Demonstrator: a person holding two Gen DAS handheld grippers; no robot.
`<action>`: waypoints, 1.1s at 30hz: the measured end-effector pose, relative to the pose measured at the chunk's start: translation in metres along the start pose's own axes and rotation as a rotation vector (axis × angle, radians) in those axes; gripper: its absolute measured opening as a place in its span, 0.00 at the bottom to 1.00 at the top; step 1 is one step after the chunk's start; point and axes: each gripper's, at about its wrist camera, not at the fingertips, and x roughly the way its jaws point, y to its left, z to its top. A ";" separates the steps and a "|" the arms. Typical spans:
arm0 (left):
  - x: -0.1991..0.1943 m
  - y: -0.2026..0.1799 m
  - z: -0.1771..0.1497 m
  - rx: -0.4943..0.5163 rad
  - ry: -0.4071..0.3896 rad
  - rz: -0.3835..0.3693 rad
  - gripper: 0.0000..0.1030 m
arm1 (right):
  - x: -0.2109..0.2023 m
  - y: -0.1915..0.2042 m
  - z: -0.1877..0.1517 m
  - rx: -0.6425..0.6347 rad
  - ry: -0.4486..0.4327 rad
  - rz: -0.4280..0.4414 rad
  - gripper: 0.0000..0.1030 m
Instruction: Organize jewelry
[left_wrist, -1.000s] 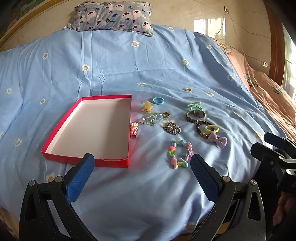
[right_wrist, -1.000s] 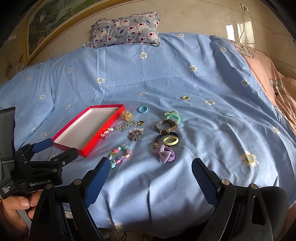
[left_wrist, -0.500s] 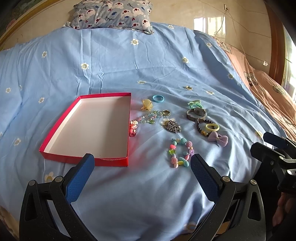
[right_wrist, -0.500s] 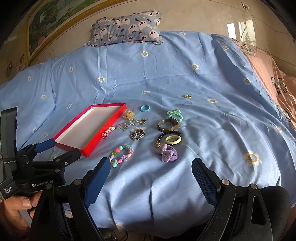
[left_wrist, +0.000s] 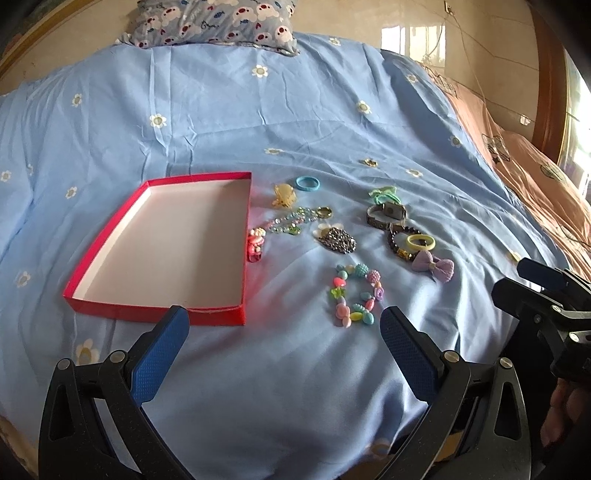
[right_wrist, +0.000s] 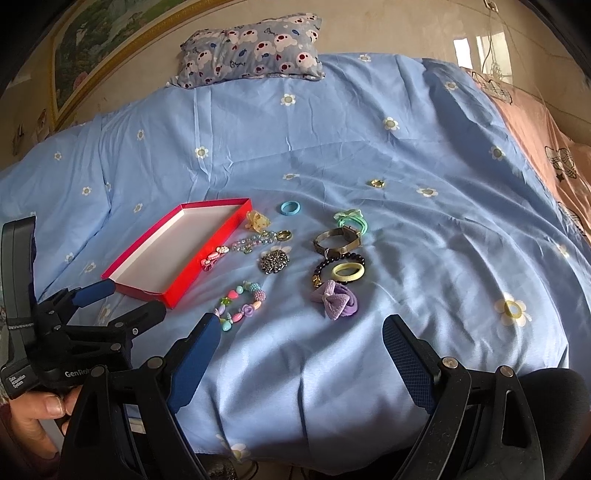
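Note:
A shallow red box (left_wrist: 110, 305) with a white inside lies open on the blue bedspread, and shows in the right wrist view (right_wrist: 207, 245) too. To its right lie several pieces: a colourful bead bracelet (left_wrist: 356, 294) (right_wrist: 240, 305), a purple bow (left_wrist: 433, 265) (right_wrist: 335, 300), a watch (left_wrist: 386, 214) (right_wrist: 338, 240), a yellow ring (left_wrist: 420, 242) (right_wrist: 348, 271), a dark brooch (left_wrist: 337, 239) (right_wrist: 274, 261) and a blue ring (left_wrist: 307, 183) (right_wrist: 290, 208). My left gripper (left_wrist: 283, 325) is open, just short of the box and bracelet. My right gripper (right_wrist: 300, 334) is open, near the bow.
A patterned pillow (right_wrist: 251, 51) lies at the head of the bed. A small gold ring (right_wrist: 377, 183) lies apart, further back. A pink cover (left_wrist: 535, 177) borders the right side. The bed's near edge falls away below both grippers.
Both grippers have moved slightly forward towards the jewelry; the items now sit a little closer to the fingertips. Both stay open and nothing has been touched.

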 end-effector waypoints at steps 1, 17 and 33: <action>0.002 0.000 0.000 0.000 0.005 -0.005 1.00 | 0.001 0.000 0.000 0.000 0.004 0.002 0.88; 0.042 -0.001 0.012 -0.005 0.113 -0.138 0.84 | 0.039 -0.020 0.013 0.024 0.074 0.040 0.62; 0.097 -0.020 0.022 0.083 0.238 -0.248 0.47 | 0.095 -0.031 0.021 0.007 0.200 0.065 0.44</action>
